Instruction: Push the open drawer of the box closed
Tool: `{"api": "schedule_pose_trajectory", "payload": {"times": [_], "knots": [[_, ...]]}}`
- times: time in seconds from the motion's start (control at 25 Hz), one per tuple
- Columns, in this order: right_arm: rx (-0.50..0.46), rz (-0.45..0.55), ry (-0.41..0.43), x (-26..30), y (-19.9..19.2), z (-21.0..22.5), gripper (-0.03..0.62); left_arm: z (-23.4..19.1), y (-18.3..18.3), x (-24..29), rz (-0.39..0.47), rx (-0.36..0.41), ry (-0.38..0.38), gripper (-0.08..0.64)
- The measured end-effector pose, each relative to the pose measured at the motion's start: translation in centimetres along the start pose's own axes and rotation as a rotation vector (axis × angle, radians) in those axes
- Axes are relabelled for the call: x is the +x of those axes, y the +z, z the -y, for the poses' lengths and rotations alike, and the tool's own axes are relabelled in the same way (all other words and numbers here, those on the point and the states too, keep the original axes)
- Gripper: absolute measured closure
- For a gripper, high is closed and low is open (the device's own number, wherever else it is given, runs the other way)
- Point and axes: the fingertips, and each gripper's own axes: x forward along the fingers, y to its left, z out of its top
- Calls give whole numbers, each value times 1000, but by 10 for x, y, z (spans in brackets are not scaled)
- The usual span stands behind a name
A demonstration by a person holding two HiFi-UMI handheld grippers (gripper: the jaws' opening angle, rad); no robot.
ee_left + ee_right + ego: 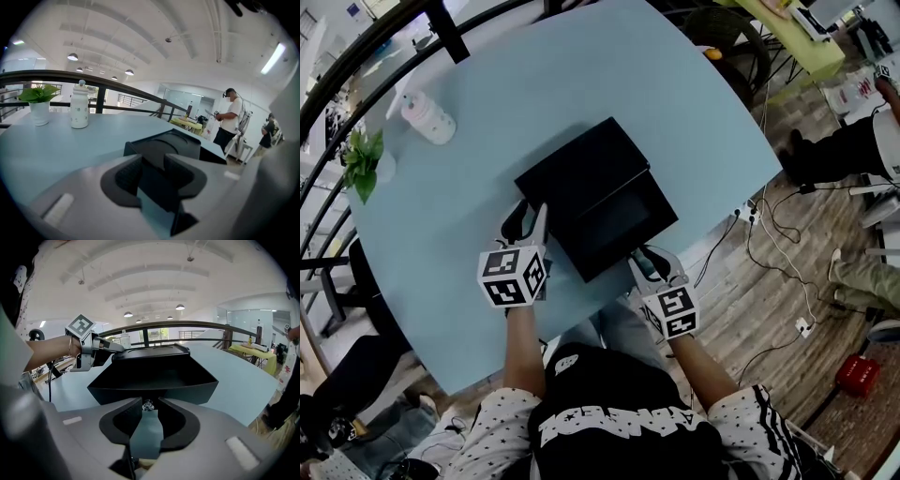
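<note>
A black box (579, 169) stands in the middle of the pale blue round table (581, 66). Its drawer (619, 225) is pulled out toward me. In the right gripper view the drawer's black front (152, 392) fills the middle, with a small glassy knob (148, 405) low on it. My right gripper (150, 404) is open, its tips on either side of that knob and not clamped on it. My left gripper (531, 223) is open at the box's left side, close to its wall. In the left gripper view the box (164, 145) shows between the jaws.
A white bottle (427, 118) and a small potted plant (362, 159) stand far left on the table. A dark railing (93, 77) curves behind it. The table's edge is close to my body. Cables (778, 230) lie on the wooden floor to the right. People (230, 119) stand far off.
</note>
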Motion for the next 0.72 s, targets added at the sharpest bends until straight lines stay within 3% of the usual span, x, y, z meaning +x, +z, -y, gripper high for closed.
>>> {"api": "schedule_pose_trajectory", "payload": {"times": [0.08,0.72], "knots": [[-3,-2,-2,1,1,-1,520,0,1,0,0,5,0,560],[-14,-14,-25,3,10,3,528,1,1,0,-6,14,-5,560]]}}
